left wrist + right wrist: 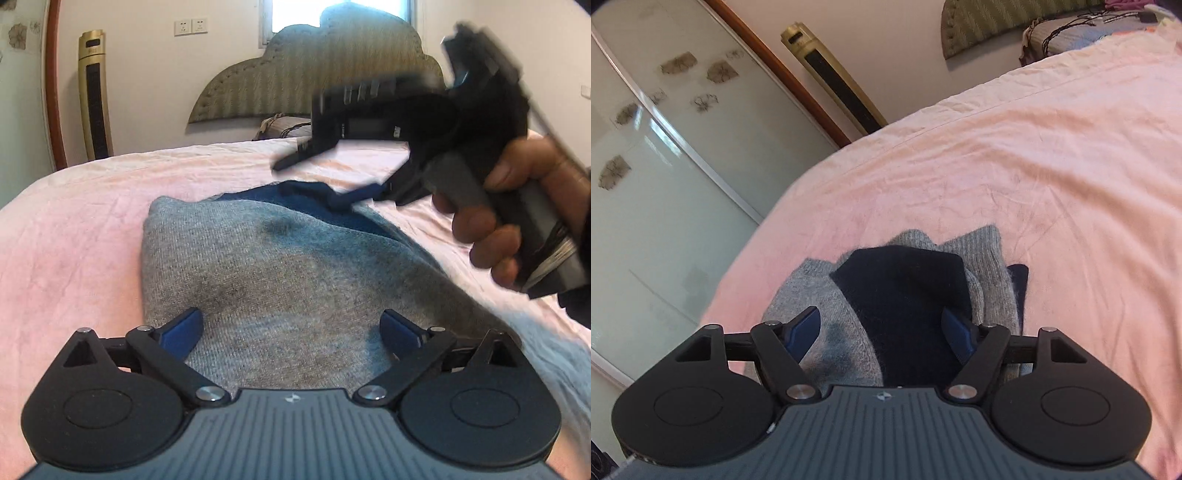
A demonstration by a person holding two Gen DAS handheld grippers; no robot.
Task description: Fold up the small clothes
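From the left wrist, your left hand-held gripper (pixel 291 328) stood spread wide over the grey knitted garment with navy blue trim (pixel 258 266), pads clear of the wool, grasping nothing. That garment lay folded on the pink bedsheet (pixel 74 236). Your right hand (pixel 491 236) held the right hand-held gripper (pixel 332 177) (blurred) above the navy edge.

From the right wrist, the right hand-held gripper (pixel 882 332) was released too, fingers apart above the garment's navy panel (pixel 905 295), which lay near the bed's edge beside a gold tower fan (pixel 834 77).
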